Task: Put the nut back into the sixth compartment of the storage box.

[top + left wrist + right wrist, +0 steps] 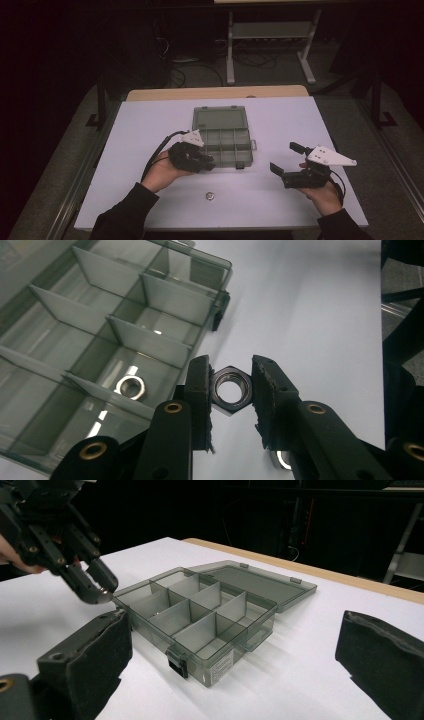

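Open room on the white counter point(150, 125): wide bare strips left and right of the organizer box point(222, 135), plus a clear band along the near edge. Far edge backed by a wooden strip.

Left hand-held gripper point(231, 392) pinching a hex nut point(230, 390) across its flats, pads pressed against both sides. Held just off the box's near corner, above the bare counter; height over the surface hard to judge. In the high view, left hand-held gripper point(209, 164) right at the box's near-left edge.

Right hand-held gripper point(281, 159) spread wide, nothing between the jaws, well apart from the box on the right side of the counter. Same spread seen along its own jaws point(230, 670), box centred in the gap but farther off.

Box: translucent smoky-grey plastic, thin dividers forming rectangular compartments, flat lid point(255, 582) hinged open and lying on the counter behind. Dark latch point(177, 665) on the near wall.

One second nut point(131, 387) lying flat in a near compartment — shiny metal. Another metallic glint point(282, 459) under the right jaw, mostly hidden, shape not readable. Small round metal piece point(211, 196) on the near counter — too small to identify.

Jaw pads: black foam, ragged and frayed at the edges.
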The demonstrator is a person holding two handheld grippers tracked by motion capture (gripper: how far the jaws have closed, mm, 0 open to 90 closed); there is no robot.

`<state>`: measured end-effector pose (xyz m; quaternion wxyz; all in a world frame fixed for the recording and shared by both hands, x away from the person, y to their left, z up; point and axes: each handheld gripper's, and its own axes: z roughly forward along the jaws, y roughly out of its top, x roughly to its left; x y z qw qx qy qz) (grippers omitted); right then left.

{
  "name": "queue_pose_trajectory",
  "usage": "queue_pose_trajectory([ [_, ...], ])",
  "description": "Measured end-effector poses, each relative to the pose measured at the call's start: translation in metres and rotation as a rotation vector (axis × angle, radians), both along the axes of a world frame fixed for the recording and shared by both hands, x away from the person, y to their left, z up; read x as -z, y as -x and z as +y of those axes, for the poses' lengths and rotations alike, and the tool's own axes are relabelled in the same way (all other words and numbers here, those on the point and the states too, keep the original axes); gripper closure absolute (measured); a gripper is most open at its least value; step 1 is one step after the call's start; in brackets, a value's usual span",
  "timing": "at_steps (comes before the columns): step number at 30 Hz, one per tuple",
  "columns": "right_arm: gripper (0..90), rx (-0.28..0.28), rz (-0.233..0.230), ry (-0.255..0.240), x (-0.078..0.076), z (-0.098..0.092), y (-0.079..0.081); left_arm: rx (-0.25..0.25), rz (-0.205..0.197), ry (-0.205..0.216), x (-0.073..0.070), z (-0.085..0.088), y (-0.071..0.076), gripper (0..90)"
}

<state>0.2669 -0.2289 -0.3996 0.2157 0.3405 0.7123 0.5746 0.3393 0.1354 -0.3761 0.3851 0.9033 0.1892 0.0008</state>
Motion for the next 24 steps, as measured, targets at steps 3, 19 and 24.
queue_pose_trajectory([
  [3, 1.0, 0.0, -0.002, -0.001, 0.0, 0.0, 0.0, -0.016, -0.005, 0.014, -0.004, 0.001, -0.005, 70.7],
  [19, 1.0, 0.001, 0.005, -0.004, 0.001, 0.0, -0.001, -0.07, -0.022, 0.004, 0.005, -0.009, -0.035, 70.7],
  [24, 1.0, 0.001, 0.005, -0.007, 0.001, 0.0, -0.001, -0.08, -0.017, -0.004, 0.014, -0.013, -0.042, 70.6],
])
